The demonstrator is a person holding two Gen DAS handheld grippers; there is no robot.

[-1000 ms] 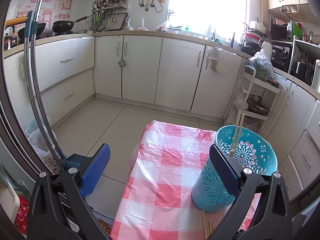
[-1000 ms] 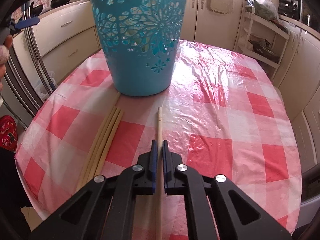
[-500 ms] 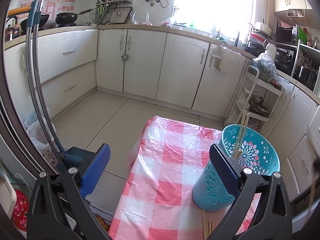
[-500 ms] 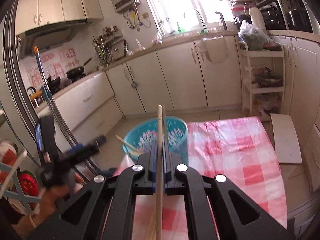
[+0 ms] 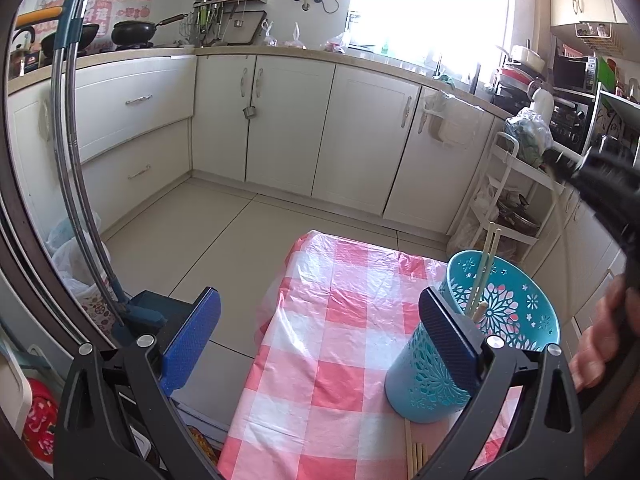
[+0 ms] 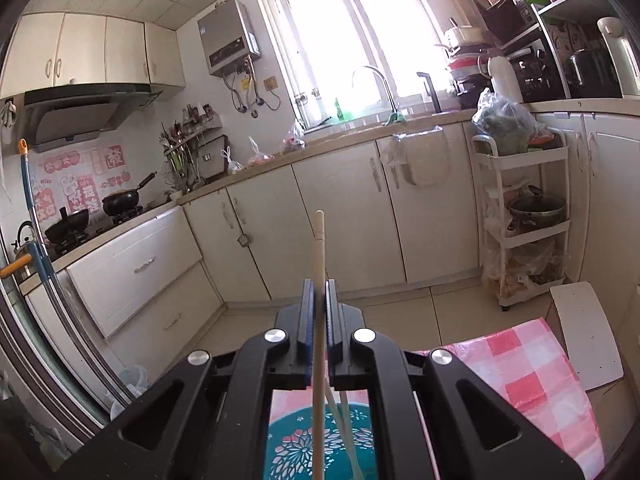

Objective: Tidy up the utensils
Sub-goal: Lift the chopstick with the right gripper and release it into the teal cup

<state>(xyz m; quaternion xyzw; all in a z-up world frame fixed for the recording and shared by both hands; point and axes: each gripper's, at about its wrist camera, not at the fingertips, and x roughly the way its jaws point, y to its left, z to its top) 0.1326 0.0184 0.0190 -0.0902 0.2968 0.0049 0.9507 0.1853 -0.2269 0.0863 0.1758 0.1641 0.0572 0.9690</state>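
Bench (image 5: 344,344) under pink checked cloth carries a teal perforated holder (image 5: 436,384) with pale chopsticks inside. Left tongs (image 5: 320,328) gape wide, gripping nothing, right pad just beside the holder. Right tongs (image 6: 319,308) pinch one wooden chopstick (image 6: 319,264) upright above the holder.

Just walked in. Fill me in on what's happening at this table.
A person is sorting chopsticks into a teal cutout basket on the pink checked tablecloth. The right gripper is shut on one wooden chopstick, held upright above the basket. Two chopsticks already lean inside it, and a few more lie on the cloth at its base. The left gripper is open beside the basket, holding nothing.
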